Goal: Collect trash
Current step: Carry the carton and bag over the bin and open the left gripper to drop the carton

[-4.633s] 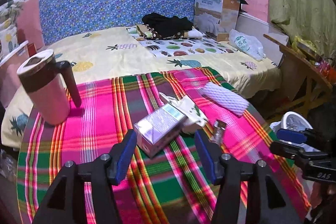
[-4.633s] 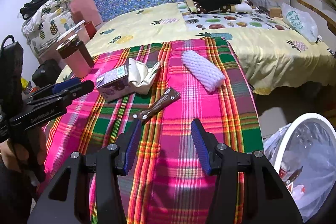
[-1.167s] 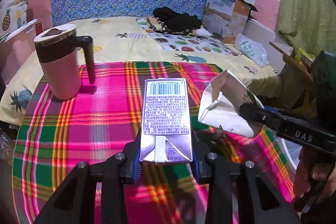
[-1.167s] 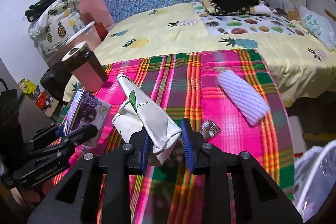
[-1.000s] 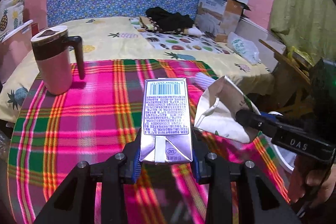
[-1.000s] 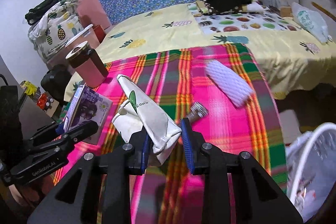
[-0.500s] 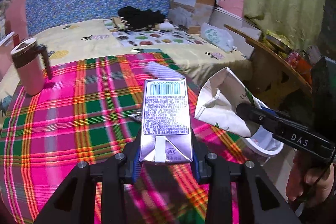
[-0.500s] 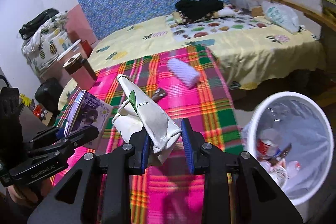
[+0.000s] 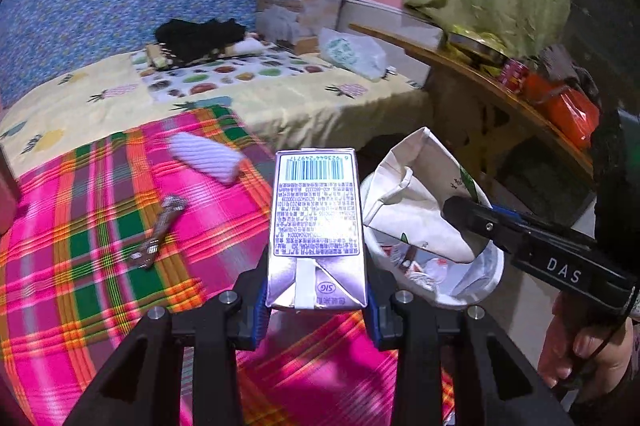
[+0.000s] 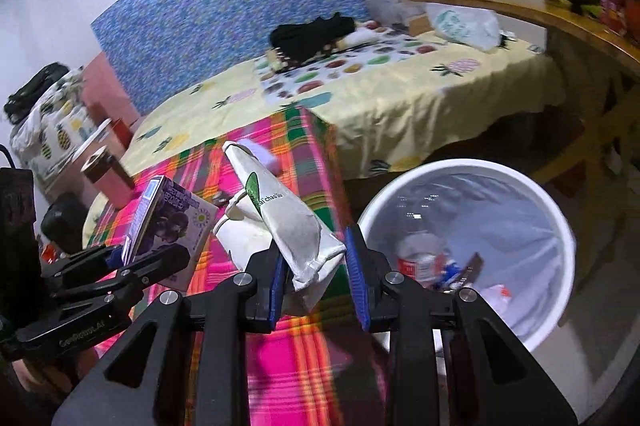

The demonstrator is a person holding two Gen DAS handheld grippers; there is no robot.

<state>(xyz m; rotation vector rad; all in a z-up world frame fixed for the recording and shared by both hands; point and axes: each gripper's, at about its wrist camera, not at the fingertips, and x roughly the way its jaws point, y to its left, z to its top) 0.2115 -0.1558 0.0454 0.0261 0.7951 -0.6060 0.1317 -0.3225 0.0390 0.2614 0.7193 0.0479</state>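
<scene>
Clamped between blue pads of left gripper (image 9: 316, 300): purple rectangular drink carton (image 9: 316, 230), upright, barcode end up. Crumpled white paper bag with green leaf print (image 10: 296, 226) pinched in right gripper (image 10: 316, 284). White round trash bin with clear liner (image 10: 560, 226) seen just right of and below right gripper, some litter inside. Brown snack wrapper (image 9: 158, 232) and white ribbed foam sleeve (image 9: 206, 156), edges blurred, left lying on pink-green plaid tablecloth (image 9: 88, 266), ahead-left of left gripper.

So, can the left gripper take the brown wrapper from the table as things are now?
Probably not yet. The left gripper is shut on the purple carton, so its jaws are full. The brown wrapper itself lies uncovered on the plaid cloth.
</scene>
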